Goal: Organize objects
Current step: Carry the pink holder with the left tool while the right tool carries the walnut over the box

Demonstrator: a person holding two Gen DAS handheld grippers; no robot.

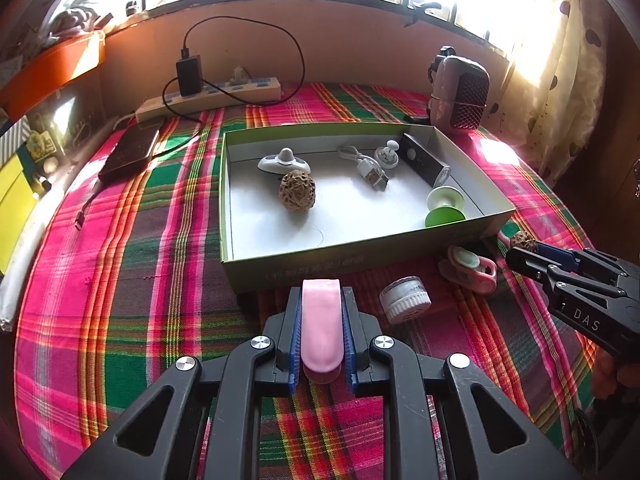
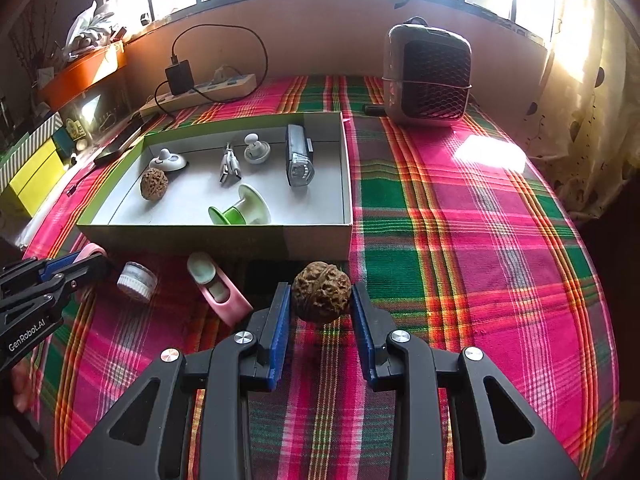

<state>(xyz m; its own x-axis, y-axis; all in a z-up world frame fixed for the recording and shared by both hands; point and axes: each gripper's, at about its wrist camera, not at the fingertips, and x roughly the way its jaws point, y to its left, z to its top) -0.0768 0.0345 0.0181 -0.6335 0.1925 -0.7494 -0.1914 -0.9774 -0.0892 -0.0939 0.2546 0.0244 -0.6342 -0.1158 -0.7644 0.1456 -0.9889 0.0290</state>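
Observation:
My left gripper (image 1: pixel 321 292) is shut on a pink oblong object (image 1: pixel 321 324), held just in front of the green box (image 1: pixel 296 270). My right gripper (image 2: pixel 320 292) is shut on a brown walnut (image 2: pixel 322 292) above the cloth, near the box's front right corner (image 2: pixel 316 240); it shows at the right of the left wrist view (image 1: pixel 520 250). The box holds another walnut (image 1: pixel 297 191), a white knob piece (image 1: pixel 284 162), a USB cable (image 1: pixel 370 170), a white round piece (image 1: pixel 387 156), a black torch (image 1: pixel 424 160) and a green spool (image 1: pixel 445 208).
On the plaid cloth in front of the box lie a small white jar (image 1: pixel 405 299) and a pink clip-like object (image 1: pixel 470 270). A small heater (image 2: pixel 426 76) stands at the back right. A power strip (image 1: pixel 208 98) with charger, and a phone (image 1: pixel 130 152), lie at the back left.

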